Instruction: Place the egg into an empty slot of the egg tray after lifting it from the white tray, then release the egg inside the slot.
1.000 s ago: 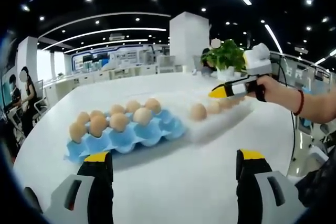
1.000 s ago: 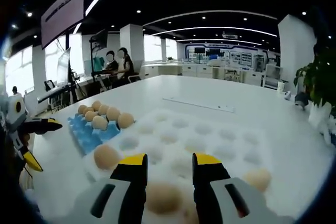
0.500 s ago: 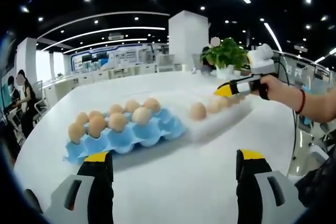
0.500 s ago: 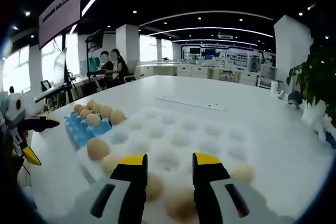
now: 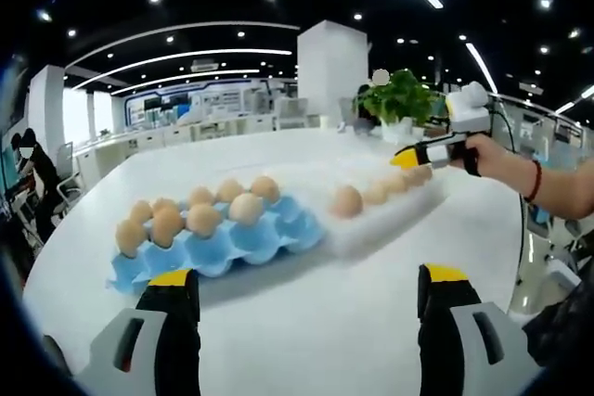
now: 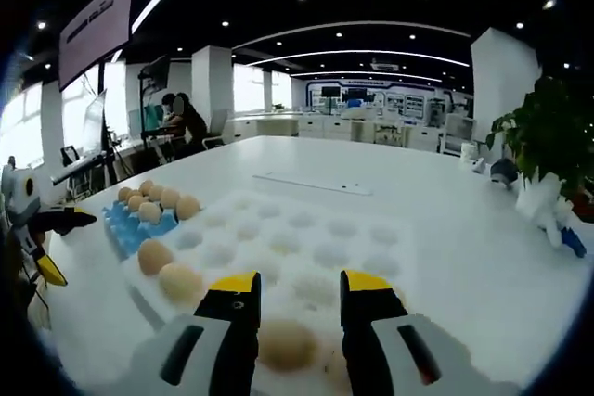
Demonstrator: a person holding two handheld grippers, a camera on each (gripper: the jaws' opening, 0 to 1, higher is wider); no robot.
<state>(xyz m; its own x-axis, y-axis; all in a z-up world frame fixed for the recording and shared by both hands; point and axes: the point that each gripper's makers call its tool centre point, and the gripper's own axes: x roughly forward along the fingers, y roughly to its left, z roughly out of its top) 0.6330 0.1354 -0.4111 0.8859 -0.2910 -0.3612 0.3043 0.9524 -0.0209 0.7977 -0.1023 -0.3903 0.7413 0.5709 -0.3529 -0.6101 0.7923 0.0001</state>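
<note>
My right gripper (image 6: 295,292) is hanging over the white tray (image 6: 371,238), its fingers open around an egg (image 6: 286,344) partly hidden between them; I can't tell if they touch. My left gripper (image 5: 306,287) is waiting wide open over the counter (image 5: 306,322), near the blue egg tray (image 5: 251,240).

Large white table (image 5: 306,322), round-edged, glossy, spanning lower half of left gripper view. Blue egg tray (image 5: 218,243) flat on table, left of centre. White tray (image 5: 380,215) just beside it to right, edges touching or nearly so. In right gripper view, white tray (image 6: 306,238) at centre on table (image 6: 455,257), blue egg tray (image 6: 130,224) at its left end. Thin pale strip (image 6: 312,184) flat on table beyond white tray, upper centre. Potted plant (image 6: 543,150) on table at right edge.
</note>
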